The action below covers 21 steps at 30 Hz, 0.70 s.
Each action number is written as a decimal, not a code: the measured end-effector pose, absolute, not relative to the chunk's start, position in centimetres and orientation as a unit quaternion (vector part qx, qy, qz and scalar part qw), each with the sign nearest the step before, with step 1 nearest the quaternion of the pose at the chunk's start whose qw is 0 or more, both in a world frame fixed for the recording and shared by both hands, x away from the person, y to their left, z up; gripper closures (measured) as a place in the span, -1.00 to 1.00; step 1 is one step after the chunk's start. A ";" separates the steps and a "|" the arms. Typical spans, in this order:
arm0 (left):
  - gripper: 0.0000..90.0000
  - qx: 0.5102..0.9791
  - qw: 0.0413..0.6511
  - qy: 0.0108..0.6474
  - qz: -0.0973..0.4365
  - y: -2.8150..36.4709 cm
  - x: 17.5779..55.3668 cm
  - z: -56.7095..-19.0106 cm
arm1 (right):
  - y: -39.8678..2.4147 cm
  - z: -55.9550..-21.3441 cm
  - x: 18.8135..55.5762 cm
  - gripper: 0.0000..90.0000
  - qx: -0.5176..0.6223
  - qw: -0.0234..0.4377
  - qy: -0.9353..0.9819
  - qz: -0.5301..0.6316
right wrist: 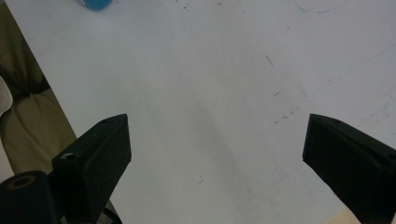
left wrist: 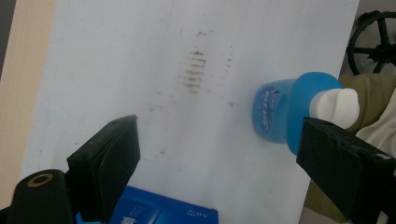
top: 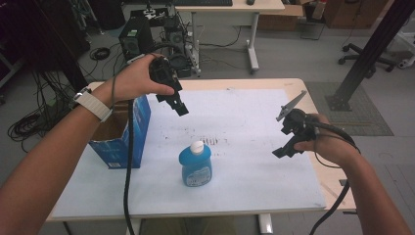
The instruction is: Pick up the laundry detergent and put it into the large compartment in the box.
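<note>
At the far left of the worktop (top: 274, 196) an open blue carton (top: 128, 134) stands on the white sheet (top: 254, 147). Your left tongs (top: 177, 104) hang in the air just beside the carton, released and with nothing between the jaws. The blue bottle (top: 196, 167) with the white cap (top: 196, 146) stands upright near the front edge, between your two hands and apart from both tongs. Your right tongs (top: 284, 147) hover over the right part of the sheet, also released and empty. The left gripper view shows the bottle (left wrist: 285, 109) from above and a dark smudge (left wrist: 194, 70) on the sheet. The right gripper view shows faint scratches on the sheet (right wrist: 224, 93). Behind the worktop, the high view shows cables, a computer tower (top: 136, 41) and a desk (top: 230, 10).
</note>
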State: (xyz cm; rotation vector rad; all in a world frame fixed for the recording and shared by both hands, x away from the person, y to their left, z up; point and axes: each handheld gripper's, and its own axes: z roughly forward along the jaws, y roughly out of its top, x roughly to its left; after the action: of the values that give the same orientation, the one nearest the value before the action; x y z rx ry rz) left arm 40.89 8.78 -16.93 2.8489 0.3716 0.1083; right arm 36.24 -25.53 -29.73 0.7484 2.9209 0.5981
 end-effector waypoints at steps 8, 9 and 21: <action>-0.77 0.980 0.140 0.137 0.033 8.7 40.5 -16.7 | -25.6 -29.8 36.2 -0.82 0.244 0.035 0.949 0.194; -0.77 0.980 0.140 0.137 0.032 8.6 40.4 -16.6 | -25.6 -29.8 36.2 -0.82 0.244 0.035 0.949 0.194; -0.86 0.979 0.137 0.145 0.029 8.3 39.3 -16.0 | -25.5 -30.0 36.6 -0.82 0.244 0.036 0.949 0.196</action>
State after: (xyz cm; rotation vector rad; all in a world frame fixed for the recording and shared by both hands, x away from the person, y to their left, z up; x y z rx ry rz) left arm 39.30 8.30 -16.00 2.8338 0.4185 0.0839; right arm 36.58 -25.50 -30.04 0.7486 2.9167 0.6007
